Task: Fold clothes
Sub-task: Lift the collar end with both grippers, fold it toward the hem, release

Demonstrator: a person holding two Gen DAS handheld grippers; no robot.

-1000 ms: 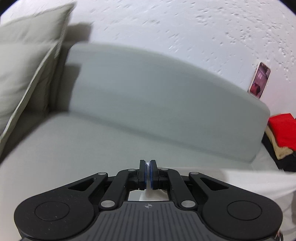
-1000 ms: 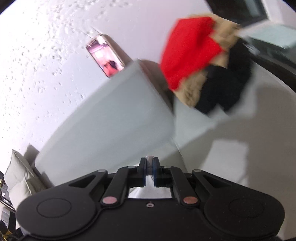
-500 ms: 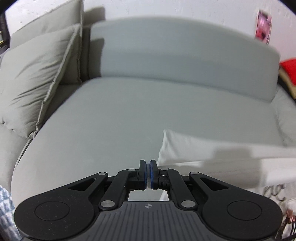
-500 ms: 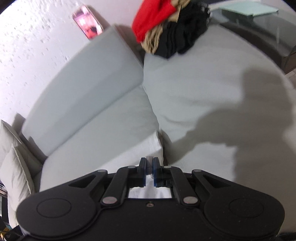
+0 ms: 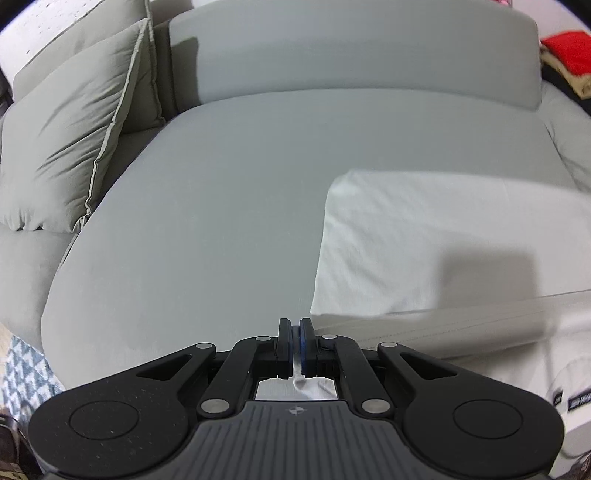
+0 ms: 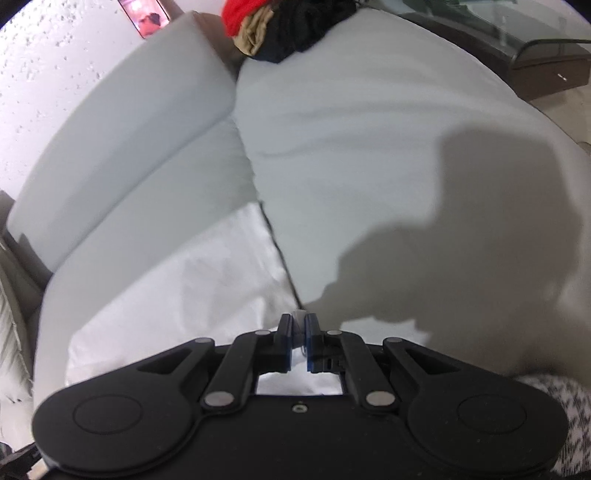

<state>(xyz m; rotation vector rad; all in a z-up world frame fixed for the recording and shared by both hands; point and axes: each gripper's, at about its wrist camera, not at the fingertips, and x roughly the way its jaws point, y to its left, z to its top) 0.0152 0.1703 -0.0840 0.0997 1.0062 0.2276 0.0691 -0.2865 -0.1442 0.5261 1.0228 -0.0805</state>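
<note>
The white garment (image 5: 424,236) runs off the right edge of the left wrist view, its near hem (image 5: 480,325) smeared by blur, and the small dark printing (image 5: 576,400) at lower right is too blurred to read. In the right wrist view the pile of clothes (image 6: 280,26) and the phone (image 6: 146,14) are cut by the top edge. The phone's screen is too small to make out, and the white cloth (image 6: 177,295) passes out of sight behind the right claw (image 6: 298,328).

**Grey sofa, white wall**

Grey sofa (image 5: 229,206) with backrest (image 5: 351,55); two cushions (image 5: 70,140) at its left end. Textured white wall (image 6: 48,66) behind. Dark glass-topped table (image 6: 535,48) right. Patterned rug (image 5: 22,373) on floor.
</note>
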